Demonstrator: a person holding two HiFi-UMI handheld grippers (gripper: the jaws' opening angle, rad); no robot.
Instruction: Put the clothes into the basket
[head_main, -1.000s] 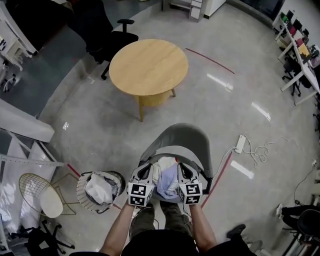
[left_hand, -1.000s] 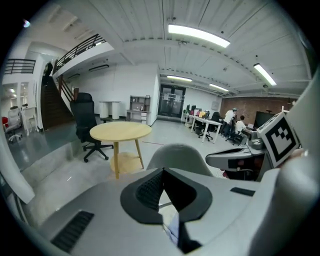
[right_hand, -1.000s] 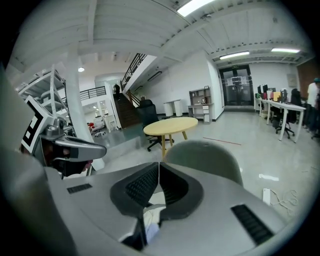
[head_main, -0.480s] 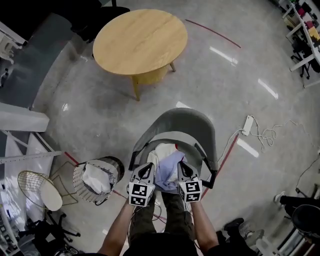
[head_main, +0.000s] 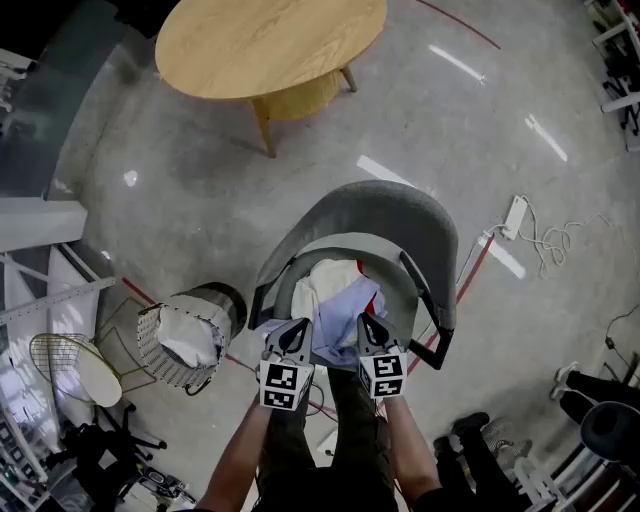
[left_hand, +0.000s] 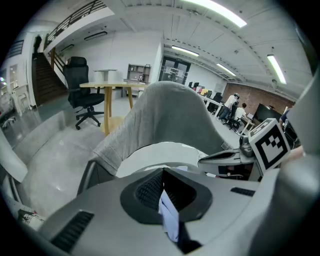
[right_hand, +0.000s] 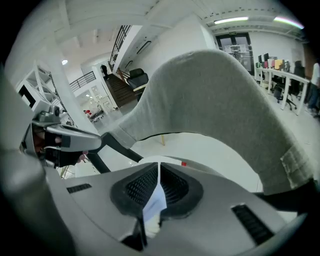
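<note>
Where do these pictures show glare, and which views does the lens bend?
Head view: bright streaks of glare lie on the glossy floor. Left gripper view: strong fisheye bend, black corners, ceiling lights burnt out white; the pale blue garment close to the lens looks slightly soft. Right gripper view: same bend and dark corners; the grey chair back bulges.
</note>
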